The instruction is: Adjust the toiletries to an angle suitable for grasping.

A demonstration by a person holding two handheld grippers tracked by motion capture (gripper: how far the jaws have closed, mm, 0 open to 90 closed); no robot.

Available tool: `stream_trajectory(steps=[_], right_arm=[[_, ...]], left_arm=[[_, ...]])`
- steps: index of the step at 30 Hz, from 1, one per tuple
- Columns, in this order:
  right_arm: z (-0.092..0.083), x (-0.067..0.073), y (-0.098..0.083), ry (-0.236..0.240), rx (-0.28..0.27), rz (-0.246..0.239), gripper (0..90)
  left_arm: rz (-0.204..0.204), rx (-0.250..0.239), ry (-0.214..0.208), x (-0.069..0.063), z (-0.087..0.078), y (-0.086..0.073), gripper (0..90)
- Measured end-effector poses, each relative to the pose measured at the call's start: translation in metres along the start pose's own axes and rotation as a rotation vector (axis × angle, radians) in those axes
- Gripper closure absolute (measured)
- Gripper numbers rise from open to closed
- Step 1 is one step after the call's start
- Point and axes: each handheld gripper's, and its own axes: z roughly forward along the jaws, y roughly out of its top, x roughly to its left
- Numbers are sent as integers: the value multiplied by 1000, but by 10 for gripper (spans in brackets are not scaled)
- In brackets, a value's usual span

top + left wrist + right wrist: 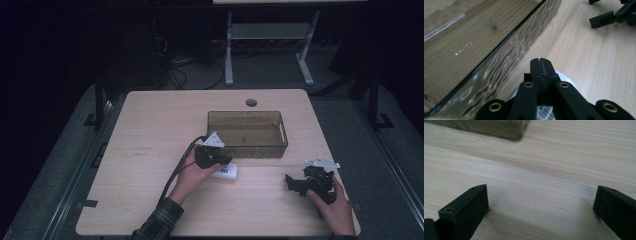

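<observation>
The table [150, 150] is pale wood with fine grain lines. The tray [247, 145] at centre frame is smoky brown and see-through. Both the left gripper [227, 161] and the right gripper [292, 184] are black. The small object [226, 172] under the left gripper is white. The sleeve [159, 222] at the lower left has a dark plaid pattern.

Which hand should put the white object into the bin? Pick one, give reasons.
Left. The left gripper is right over the white object, fingers shut, beside the brown bin. The right gripper rests apart from it, fingers open over bare table.
</observation>
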Motion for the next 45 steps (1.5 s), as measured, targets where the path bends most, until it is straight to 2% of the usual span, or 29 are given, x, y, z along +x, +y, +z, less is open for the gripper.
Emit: stream_trajectory(steps=[5,10,16,23,31,45], right_arm=[[0,0,0,0,0,0,0],[0,0,0,0,0,0,0],[0,0,0,0,0,0,0],[0,0,0,0,0,0,0],[0,0,0,0,0,0,0],[0,0,0,0,0,0,0]], left_arm=[[3,1,-11,-2,8,3,900],[4,16,-4,-4,21,5,900],[5,36,2,-4,29,5,900],[10,52,-6,-6,29,4,900],[5,69,-35,-10,28,-2,900],[8,88,-69,-20,20,-10,900]])
